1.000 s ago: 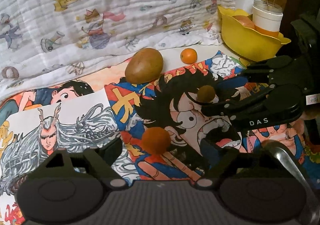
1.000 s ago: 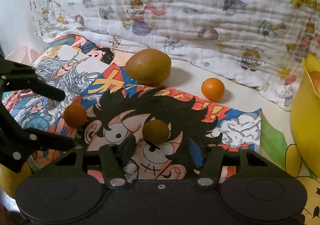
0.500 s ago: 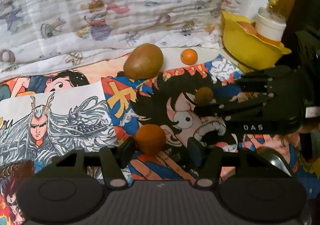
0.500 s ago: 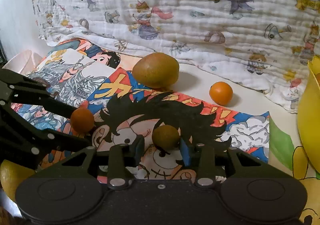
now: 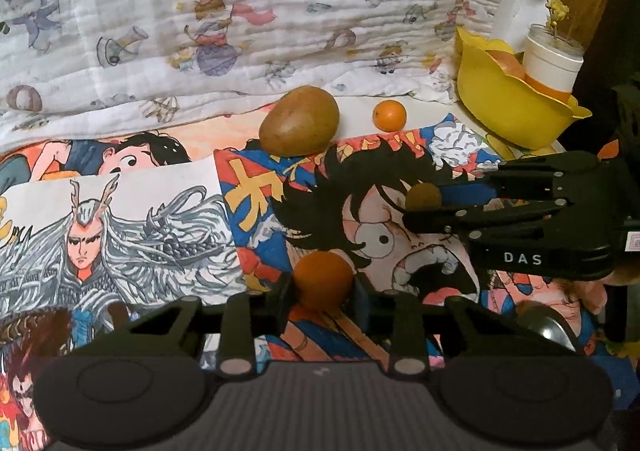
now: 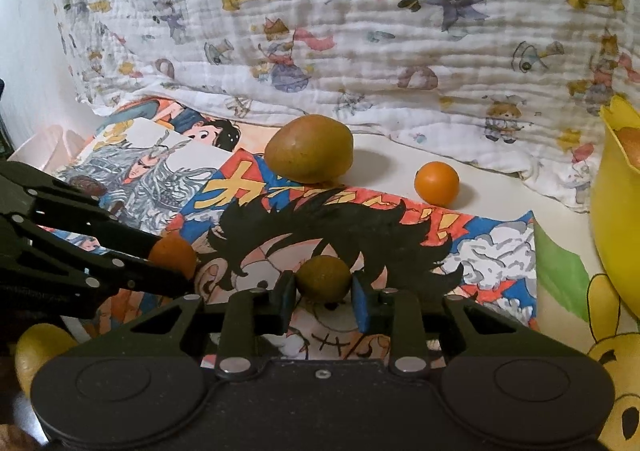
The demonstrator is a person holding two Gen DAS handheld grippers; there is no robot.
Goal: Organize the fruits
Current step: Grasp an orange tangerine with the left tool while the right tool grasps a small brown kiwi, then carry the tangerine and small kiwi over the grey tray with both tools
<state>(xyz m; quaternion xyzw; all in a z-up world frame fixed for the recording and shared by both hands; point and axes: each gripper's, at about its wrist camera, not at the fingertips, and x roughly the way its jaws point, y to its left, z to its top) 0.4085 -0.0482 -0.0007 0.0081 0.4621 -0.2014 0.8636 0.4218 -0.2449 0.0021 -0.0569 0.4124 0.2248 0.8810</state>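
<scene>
Left hand-held gripper [image 5: 322, 293] clamped on 1 orange fruit [image 5: 323, 279], right hand-held gripper [image 6: 323, 297] clamped on 1 greenish fruit [image 6: 323, 277]. Beyond them: mango [image 5: 299, 125], small orange [image 5: 389, 115]; yellow bowl [image 5: 516, 119] barely filled.

Yellow bowl [image 6: 618, 219] cut by right edge; contents mostly hidden.

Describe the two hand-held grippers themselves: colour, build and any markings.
Both are matte black. The left hand-held gripper has a broad ribbed body with two round discs, silver screws and slotted finger links. The right hand-held gripper is built alike, with blue pads on its fingers. From the side, it shows white "DAS" lettering and a small label. No cables or sleeves show.
</scene>
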